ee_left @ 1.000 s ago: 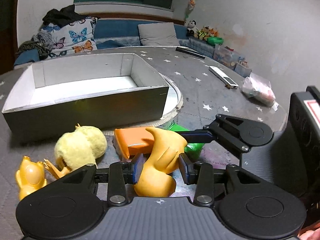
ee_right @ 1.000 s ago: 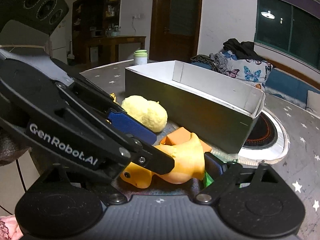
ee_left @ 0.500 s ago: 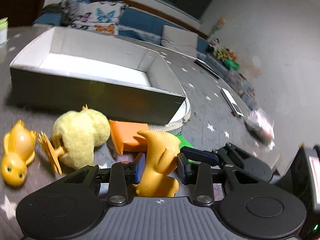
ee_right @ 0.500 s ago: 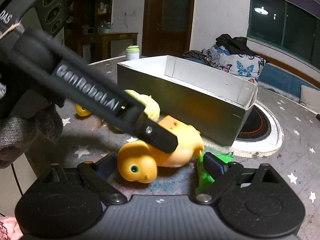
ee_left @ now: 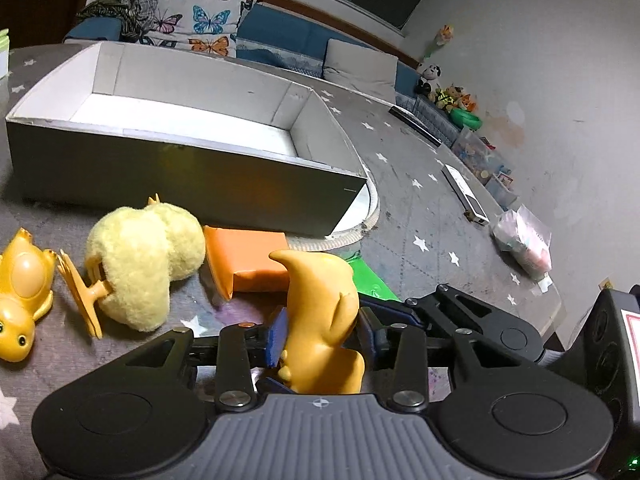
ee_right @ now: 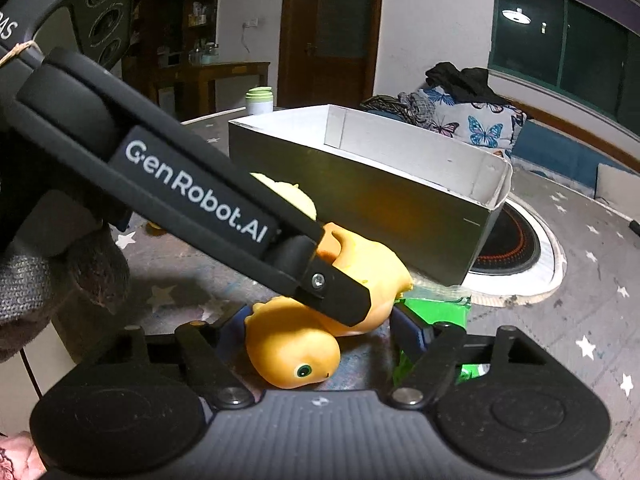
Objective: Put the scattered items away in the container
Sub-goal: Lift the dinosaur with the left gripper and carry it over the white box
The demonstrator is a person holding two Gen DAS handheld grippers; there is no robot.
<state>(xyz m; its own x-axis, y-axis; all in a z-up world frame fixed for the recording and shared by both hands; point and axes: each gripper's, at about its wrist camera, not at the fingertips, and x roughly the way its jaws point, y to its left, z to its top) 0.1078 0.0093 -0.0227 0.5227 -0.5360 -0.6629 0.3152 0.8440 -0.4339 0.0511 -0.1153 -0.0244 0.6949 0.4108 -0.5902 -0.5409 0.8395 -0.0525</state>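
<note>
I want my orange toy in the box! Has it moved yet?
No. The orange toy still has its tail right beside the near corner of the box, just as before.

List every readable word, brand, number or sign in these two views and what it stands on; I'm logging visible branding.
"GenRobot.AI": white lettering along the black arm of the left tongs, seen from the right wrist view.
"AS": the end of a cut-off word on the black housing at the top left edge; the rest is out of frame.
Red-bordered white label on the right tongs' housing: no text readable.
Nothing else legible.
</note>
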